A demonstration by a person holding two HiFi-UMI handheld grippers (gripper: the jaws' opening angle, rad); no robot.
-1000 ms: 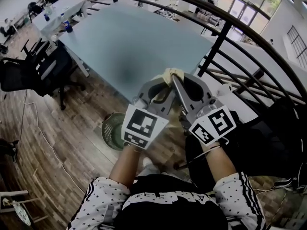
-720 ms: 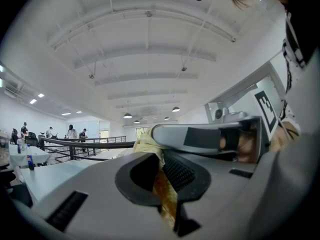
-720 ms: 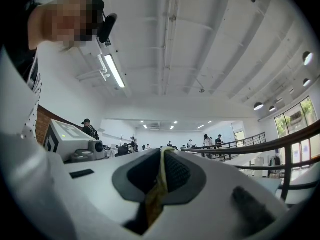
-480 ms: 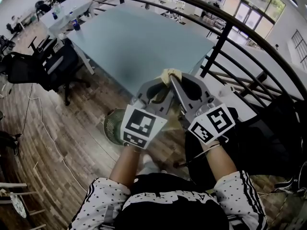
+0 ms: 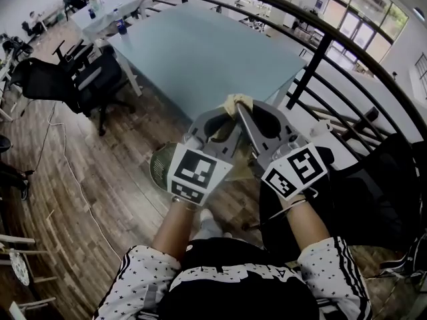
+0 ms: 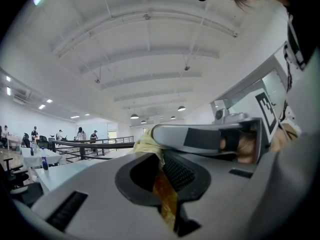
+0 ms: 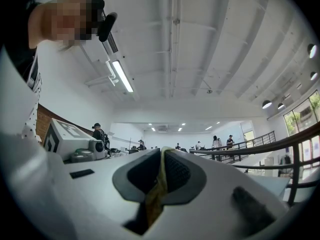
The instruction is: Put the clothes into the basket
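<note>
In the head view both grippers are held up side by side, their tips meeting on a small pale yellow cloth [image 5: 239,101]. My left gripper [image 5: 227,113] is shut on the cloth [image 6: 150,145], which runs down between its jaws. My right gripper [image 5: 243,112] is also shut on the cloth [image 7: 160,181], a thin strip pinched in its pads. Far below on the wooden floor stands a round green basket [image 5: 160,168], half hidden behind the left gripper's marker cube [image 5: 196,175].
A large pale blue table [image 5: 213,52] lies ahead beyond the basket. A black railing [image 5: 313,65] curves round at the right. Black office chairs [image 5: 60,82] stand at the left, and cables trail over the floor. People stand far off.
Both grippers keep the same pose on the cloth. Table, chairs and basket have slid rightward in the head view, so the grippers and cloth have travelled level across the room.
</note>
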